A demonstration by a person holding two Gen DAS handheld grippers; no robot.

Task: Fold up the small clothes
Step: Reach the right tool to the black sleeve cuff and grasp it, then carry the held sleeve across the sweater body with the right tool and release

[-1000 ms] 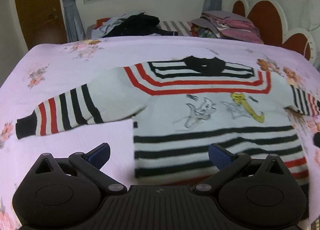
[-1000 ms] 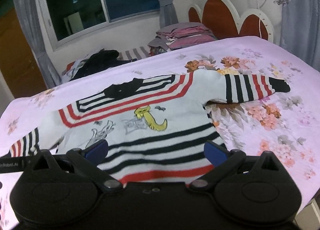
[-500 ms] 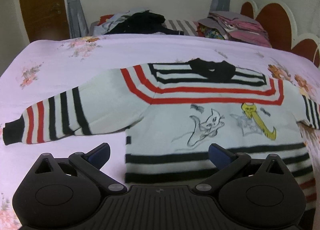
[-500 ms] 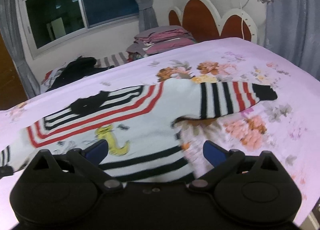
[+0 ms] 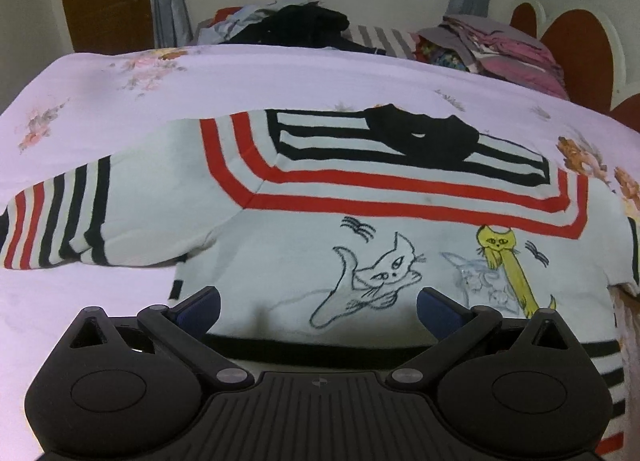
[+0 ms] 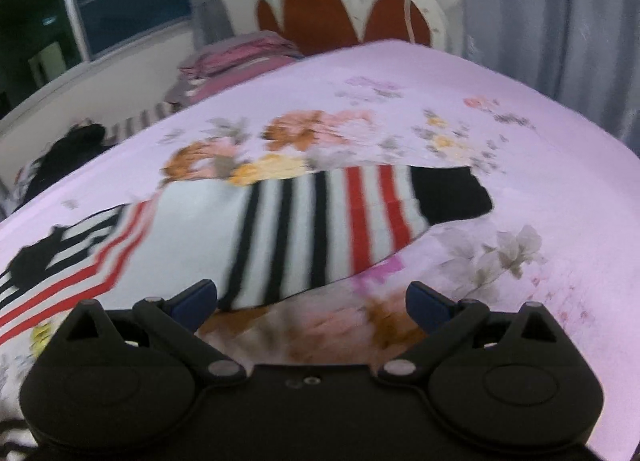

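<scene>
Left wrist view: striped sweater spread flat, front up, across the pink floral bedspread, filling the middle of the frame. Black collar toward upper centre, red and black bands below it, cat drawings in the lower middle. One sleeve stretched out to the left edge, striped black and red. Left gripper low in the frame, blue-padded fingers spread wide, nothing between them. Sweater body directly ahead of and under the gap, with a black band crossing just below the fingertips; the left finger close to the sweater's side edge, the right finger over the chest near the yellow cat. Touching or merely above the fabric: cannot tell. Heap of dark clothes and a folded stack along the top of the frame, well apart from the sweater.

Right wrist view, somewhat blurred: the other sleeve lying across the centre, running toward the right, black cuff at centre right on the flowered cloth. Right gripper at the bottom, fingers likewise spread wide and empty. Sleeve's lower edge just ahead of the gap, nearer the left fingertip; bare bedspread in front of the right fingertip. Sweater collar and red bands at the left edge of the frame. Scalloped headboard at upper centre.
</scene>
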